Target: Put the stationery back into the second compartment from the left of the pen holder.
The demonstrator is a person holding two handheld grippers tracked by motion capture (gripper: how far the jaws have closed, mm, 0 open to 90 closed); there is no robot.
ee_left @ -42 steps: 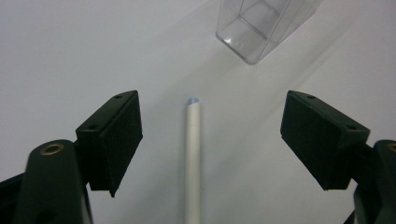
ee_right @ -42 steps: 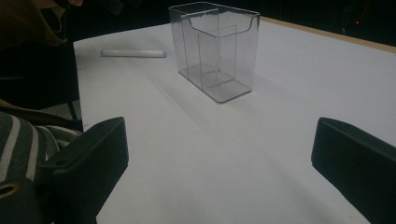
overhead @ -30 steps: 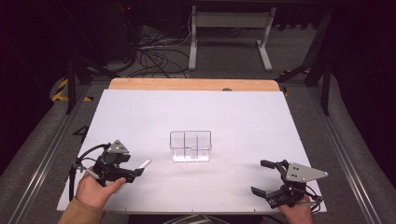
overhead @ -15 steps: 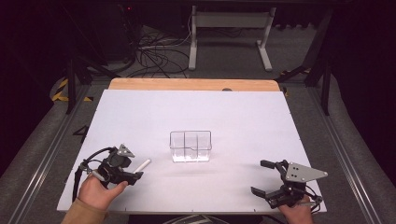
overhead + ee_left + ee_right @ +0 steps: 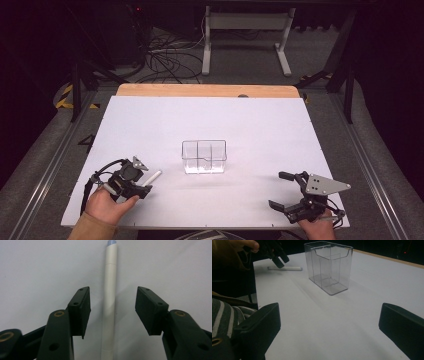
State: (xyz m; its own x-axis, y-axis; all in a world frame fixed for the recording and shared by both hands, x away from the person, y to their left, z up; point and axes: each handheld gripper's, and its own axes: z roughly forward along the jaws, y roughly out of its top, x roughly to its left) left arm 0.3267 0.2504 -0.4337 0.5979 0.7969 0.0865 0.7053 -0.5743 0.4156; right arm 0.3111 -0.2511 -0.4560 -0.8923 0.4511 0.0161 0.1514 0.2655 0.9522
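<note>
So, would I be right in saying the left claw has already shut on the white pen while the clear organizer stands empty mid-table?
Not quite: the left claw is open, not shut. The left gripper view shows the white pen lying between its jaws with a gap on each side. The rest holds: the clear organizer stands empty mid-table in the high view.

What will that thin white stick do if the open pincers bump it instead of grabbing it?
The slim white cylindrical marker would probably roll: it looks round and lies flat on the smooth white table. It seems rigid, keeping a straight line along its length. Lying between the left hand-held gripper's open jaws with gaps on both sides, it is likely light and might skid.
</note>
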